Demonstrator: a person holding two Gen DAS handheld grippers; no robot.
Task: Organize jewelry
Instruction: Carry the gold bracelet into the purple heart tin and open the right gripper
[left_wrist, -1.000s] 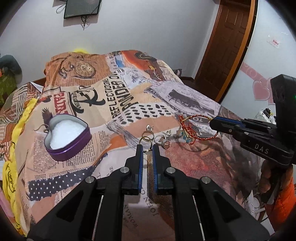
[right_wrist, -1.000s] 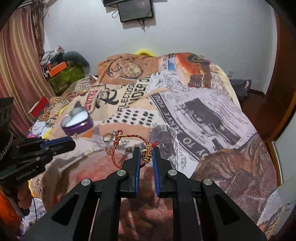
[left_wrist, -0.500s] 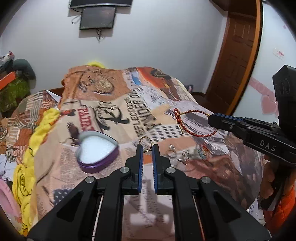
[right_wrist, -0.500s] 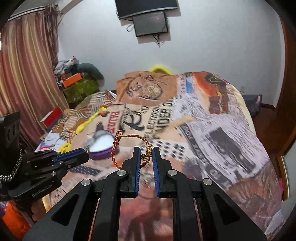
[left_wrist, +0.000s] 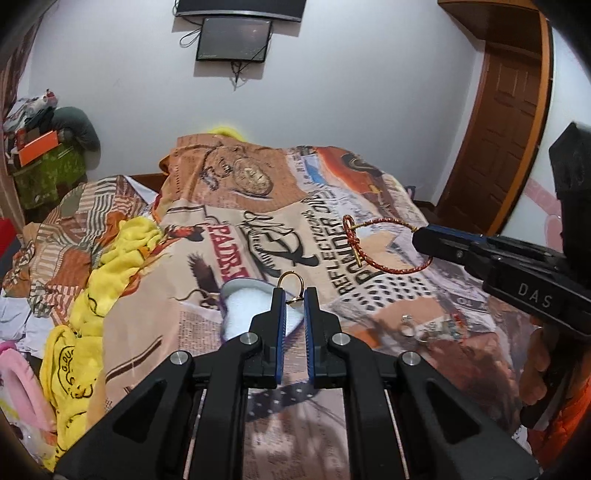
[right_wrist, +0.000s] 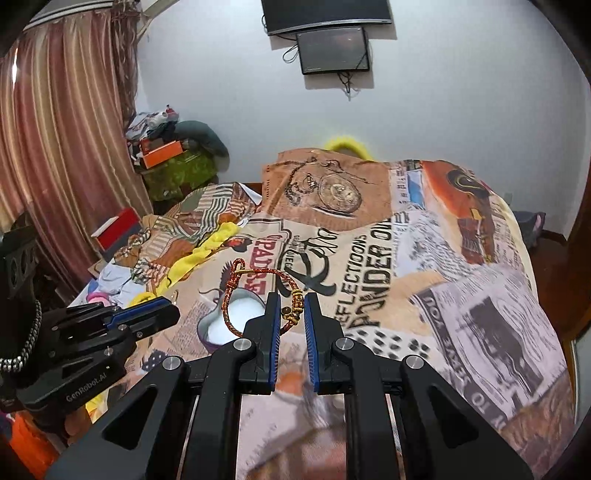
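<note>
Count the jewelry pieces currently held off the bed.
2: a gold ring in the left gripper, and a red braided bracelet in the right gripper. Others lie blurred on the bedspread.

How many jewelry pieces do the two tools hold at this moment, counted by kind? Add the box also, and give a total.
Gold ring, in the left tool: 1
Red braided bracelet, in the right tool: 1
Heart-shaped box, open on the bed: 1
Total: 3
The small loose pieces on the bed are too blurred to count.
</note>
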